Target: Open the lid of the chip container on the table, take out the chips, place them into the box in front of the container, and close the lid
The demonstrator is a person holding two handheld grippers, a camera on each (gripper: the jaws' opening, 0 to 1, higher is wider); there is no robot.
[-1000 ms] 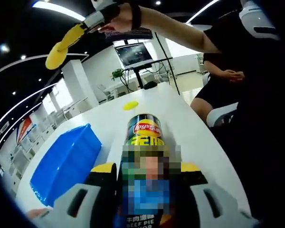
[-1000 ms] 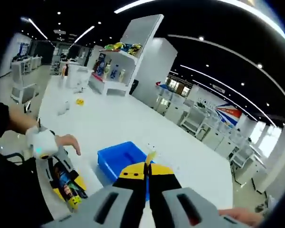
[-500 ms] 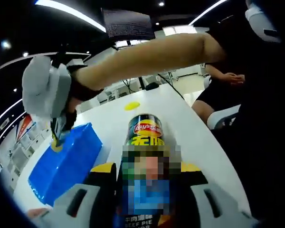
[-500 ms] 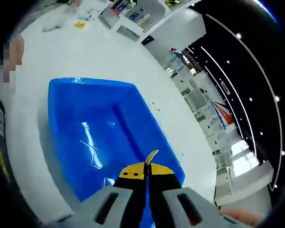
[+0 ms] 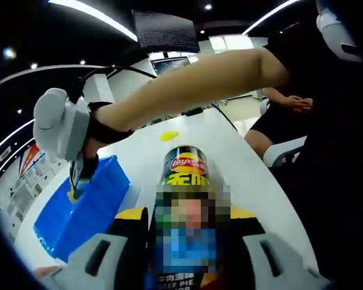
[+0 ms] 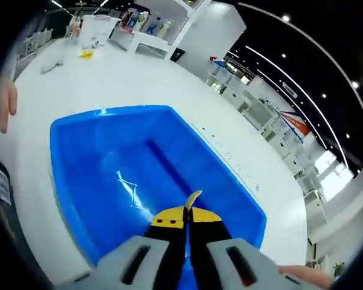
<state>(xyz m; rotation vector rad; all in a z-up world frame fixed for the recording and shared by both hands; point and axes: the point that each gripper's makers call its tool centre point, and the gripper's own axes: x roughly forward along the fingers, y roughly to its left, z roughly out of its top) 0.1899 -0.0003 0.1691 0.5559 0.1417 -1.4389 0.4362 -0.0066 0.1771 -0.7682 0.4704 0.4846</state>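
Observation:
In the left gripper view my left gripper (image 5: pixel 184 220) is shut on the dark chip can (image 5: pixel 184 175), which lies along its jaws with the open mouth pointing away. The yellow lid (image 5: pixel 167 136) lies on the white table beyond the can. The right gripper (image 5: pixel 75 184) reaches down over the blue box (image 5: pixel 85 211), held by a person's arm. In the right gripper view my right gripper (image 6: pixel 187 214) is shut on a thin yellow chip (image 6: pixel 193 199) just above the blue box (image 6: pixel 139 175). The box floor looks bare.
The white table (image 6: pixel 127 78) stretches beyond the box, with small items and the yellow lid (image 6: pixel 85 54) far off. A seated person (image 5: pixel 290 109) is at the table's right edge in the left gripper view. Shelves and desks stand in the background.
The right gripper has swung down from high above the table to just over the blue box, still pinching the chip. The left gripper and can have stayed put.

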